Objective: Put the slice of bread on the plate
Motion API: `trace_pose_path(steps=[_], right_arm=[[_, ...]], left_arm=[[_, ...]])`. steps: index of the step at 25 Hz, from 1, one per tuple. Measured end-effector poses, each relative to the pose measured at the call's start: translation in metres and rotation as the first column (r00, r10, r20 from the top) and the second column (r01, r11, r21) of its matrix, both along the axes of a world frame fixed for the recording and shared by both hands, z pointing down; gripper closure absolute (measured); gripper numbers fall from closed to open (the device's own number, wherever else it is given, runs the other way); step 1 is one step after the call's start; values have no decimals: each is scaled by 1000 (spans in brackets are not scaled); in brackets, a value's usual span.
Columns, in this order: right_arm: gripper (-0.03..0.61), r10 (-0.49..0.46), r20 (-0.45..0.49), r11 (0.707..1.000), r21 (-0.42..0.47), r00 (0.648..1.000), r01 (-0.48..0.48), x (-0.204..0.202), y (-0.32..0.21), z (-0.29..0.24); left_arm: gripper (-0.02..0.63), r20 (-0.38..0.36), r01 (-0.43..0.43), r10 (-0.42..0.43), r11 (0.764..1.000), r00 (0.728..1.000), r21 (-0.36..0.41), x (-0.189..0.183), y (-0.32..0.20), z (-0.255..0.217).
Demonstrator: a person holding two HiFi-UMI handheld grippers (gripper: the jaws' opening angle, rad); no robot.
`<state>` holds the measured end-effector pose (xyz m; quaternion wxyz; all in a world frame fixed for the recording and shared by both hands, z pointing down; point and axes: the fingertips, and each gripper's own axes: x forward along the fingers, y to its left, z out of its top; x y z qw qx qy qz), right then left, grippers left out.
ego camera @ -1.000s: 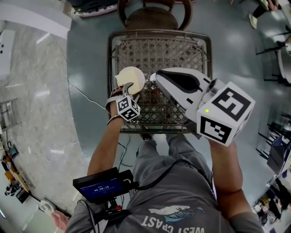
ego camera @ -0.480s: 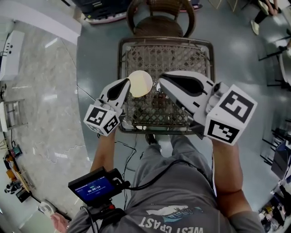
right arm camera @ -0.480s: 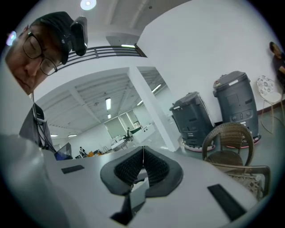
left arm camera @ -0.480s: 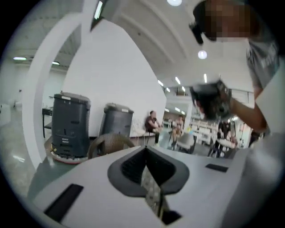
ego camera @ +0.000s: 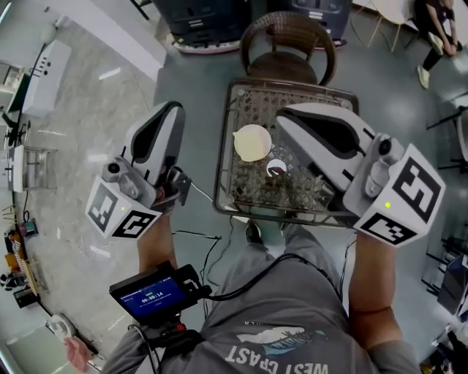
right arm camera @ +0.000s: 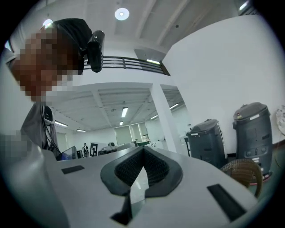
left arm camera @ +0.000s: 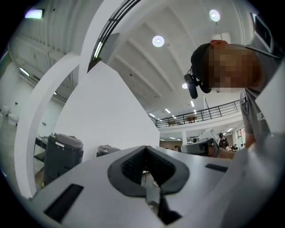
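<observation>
A cream round plate (ego camera: 252, 142) lies on the wicker-topped glass table (ego camera: 241, 197), with a small white round thing with a dark red mark (ego camera: 276, 168) just right of it. I cannot make out a slice of bread as separate from the plate. My left gripper (ego camera: 170, 108) is held high over the floor left of the table, shut and empty. Level with it, my right gripper (ego camera: 285, 113) hangs above the table's right half, also shut on nothing. Both gripper views look out into the hall; the left gripper (left arm camera: 144, 149) and right gripper (right arm camera: 142, 151) show their jaws closed together.
A wicker chair (ego camera: 292, 36) stands behind the table, with dark bins (ego camera: 212, 18) beyond it. A white counter (ego camera: 44, 66) runs along the left. A cable trails over the floor by the table's left edge. A person sits at the far right (ego camera: 439, 18).
My left gripper has left the plate, risen and swung left off the table, and its jaws have shut. The right gripper has risen too.
</observation>
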<state>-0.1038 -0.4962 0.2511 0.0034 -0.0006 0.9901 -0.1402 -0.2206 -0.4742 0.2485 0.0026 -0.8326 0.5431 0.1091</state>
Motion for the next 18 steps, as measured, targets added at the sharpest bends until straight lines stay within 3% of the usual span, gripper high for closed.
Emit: trace_pose_path(steps=[5,18], right_arm=[[572,8,29,997,72,1000,-10,-4,34,-37],[572,27,48,987,155,998,-35,-8,84,-82]], left_arm=[[607,65,-8,4,998,998,58,0,29,-38],[607,102,-26,12,990,995,136,-1,77,-87]])
